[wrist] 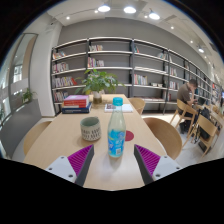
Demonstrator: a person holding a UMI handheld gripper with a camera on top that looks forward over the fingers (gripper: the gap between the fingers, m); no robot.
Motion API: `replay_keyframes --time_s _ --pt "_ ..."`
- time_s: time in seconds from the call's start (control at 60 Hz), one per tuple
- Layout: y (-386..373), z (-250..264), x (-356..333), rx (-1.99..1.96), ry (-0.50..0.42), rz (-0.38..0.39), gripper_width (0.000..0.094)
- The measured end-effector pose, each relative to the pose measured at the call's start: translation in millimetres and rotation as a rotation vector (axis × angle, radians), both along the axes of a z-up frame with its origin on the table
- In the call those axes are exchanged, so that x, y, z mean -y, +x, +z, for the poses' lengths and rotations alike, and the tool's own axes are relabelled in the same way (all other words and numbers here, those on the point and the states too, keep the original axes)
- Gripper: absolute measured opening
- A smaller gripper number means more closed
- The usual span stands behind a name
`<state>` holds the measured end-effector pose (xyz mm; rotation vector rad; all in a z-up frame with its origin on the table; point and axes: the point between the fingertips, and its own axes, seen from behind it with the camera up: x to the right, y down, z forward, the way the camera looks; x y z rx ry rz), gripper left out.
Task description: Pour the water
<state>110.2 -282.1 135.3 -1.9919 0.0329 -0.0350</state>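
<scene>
A clear plastic water bottle (116, 130) with a blue cap and a blue label stands upright on the pale wooden table (70, 135). It sits just ahead of my gripper (114, 160), roughly centred between the two fingers, with a gap at each side. The purple pads (82, 160) stand well apart, so the gripper is open and holds nothing. A grey-green cup (91, 129) with a patterned surface stands left of the bottle and a little farther away.
A stack of books (76, 102) and a potted plant (96, 82) sit at the table's far end. Wooden chairs (165, 135) line the table's right side. Bookshelves (120, 65) fill the back wall. A person (187, 95) sits at the far right.
</scene>
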Motion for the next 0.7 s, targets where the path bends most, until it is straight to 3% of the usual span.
replay_keyframes --time_s 0.317,0.417,0.483,0.617,0.7 --pt "16.0 -19.9 -132.8 0.001 0.092 0.024 0.0812" --pt "8.0 -22.2 -155.1 0.005 0.114 0.056 0.0682" --pt "10.6 -28.1 -164.1 0.018 0.120 0.056 0.0540" --pt "10.5 -23.3 -164.8 -0.001 0.186 0.051 0.0461" --pt "10.8 -19.1 -165.0 0.015 0.226 0.046 0.0355"
